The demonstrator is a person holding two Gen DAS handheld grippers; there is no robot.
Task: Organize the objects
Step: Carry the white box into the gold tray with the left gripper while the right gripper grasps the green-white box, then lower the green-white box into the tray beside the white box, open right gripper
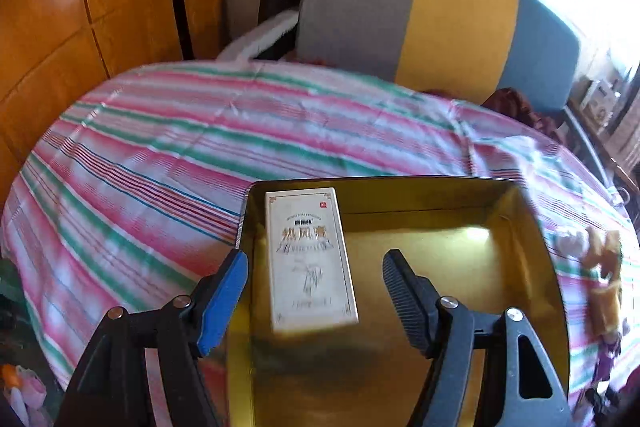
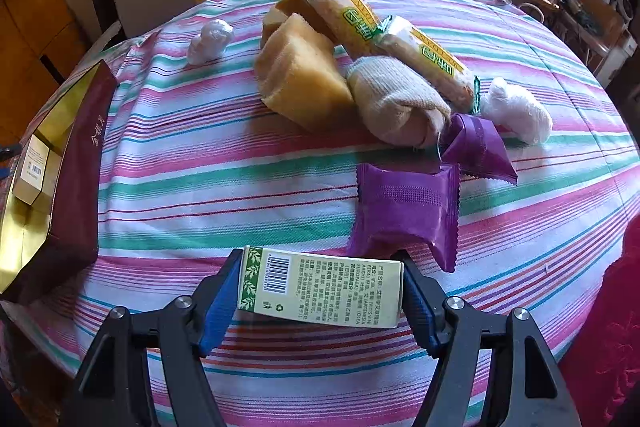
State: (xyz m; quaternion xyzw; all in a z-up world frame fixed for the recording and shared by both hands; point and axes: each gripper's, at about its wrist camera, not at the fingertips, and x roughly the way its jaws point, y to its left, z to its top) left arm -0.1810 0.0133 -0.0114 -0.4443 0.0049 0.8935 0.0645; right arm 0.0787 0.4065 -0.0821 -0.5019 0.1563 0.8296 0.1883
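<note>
Your work surface is a table under a striped cloth (image 2: 200, 163). At its left side sits the tray (image 1: 420, 195), maroon outside and gold inside; a white box (image 1: 310, 259) lies flat against the tray's left wall.

Right of the tray, near the far middle of the cloth, the loose items form a cluster:
- Sponges (image 2: 300, 79), yellow, stacked and touching.
- Two green-and-yellow snack bars (image 2: 356, 23), leaning across the sponges.
- A cloth roll (image 2: 396, 103), touching the sponges and the nearer bar.
- Two purple packets (image 2: 408, 207), just in front of the roll.
- One white wad (image 2: 516, 111) to the right of the roll, and a second, smaller one (image 2: 210, 41) apart to the left.

Your left gripper (image 1: 316, 283) hangs over the tray with its jaws spread wide to either side of the white box, touching nothing.

Your right gripper (image 2: 320, 291) pinches a green box (image 2: 320, 291) by its two short ends, barcode side up, above the near edge of the cloth and just in front of the closest purple packet.
</note>
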